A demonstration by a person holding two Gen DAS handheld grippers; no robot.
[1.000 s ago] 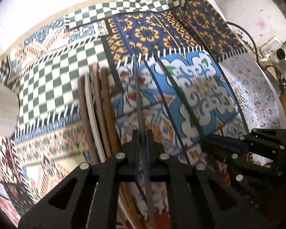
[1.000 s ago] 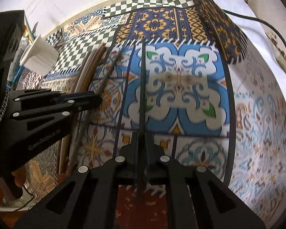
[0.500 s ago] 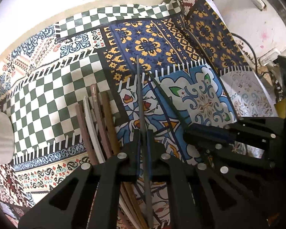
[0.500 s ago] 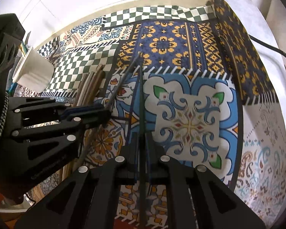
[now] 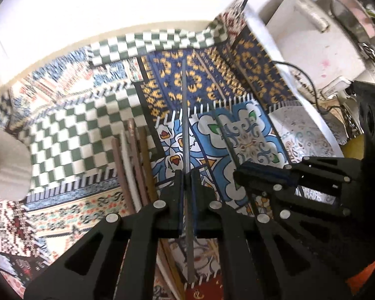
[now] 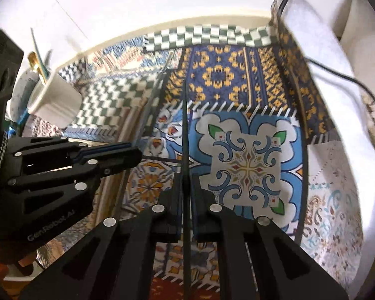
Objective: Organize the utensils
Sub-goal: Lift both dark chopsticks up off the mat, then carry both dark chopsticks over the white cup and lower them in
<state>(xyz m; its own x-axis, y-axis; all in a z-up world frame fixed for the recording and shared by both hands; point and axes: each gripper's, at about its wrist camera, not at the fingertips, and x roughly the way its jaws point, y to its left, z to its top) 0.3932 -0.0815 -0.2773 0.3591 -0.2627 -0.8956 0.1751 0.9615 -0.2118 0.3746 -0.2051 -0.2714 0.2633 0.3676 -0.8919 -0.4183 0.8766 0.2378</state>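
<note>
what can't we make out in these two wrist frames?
- Lower end of the grey stick: left wrist view, hidden between the left gripper's fingers.
- Loose sticks on the cloth: near ends hidden behind that gripper's frame; motion-blurred.
- Cup contents: right wrist view, small and blurred, partly behind the left gripper.
- Dark stick type: too thin to tell.

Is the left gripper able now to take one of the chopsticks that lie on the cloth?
Probably not yet. The left gripper is shut on a grey chopstick, so its jaws are occupied. The chopsticks on the cloth lie uncovered just beside it.
</note>
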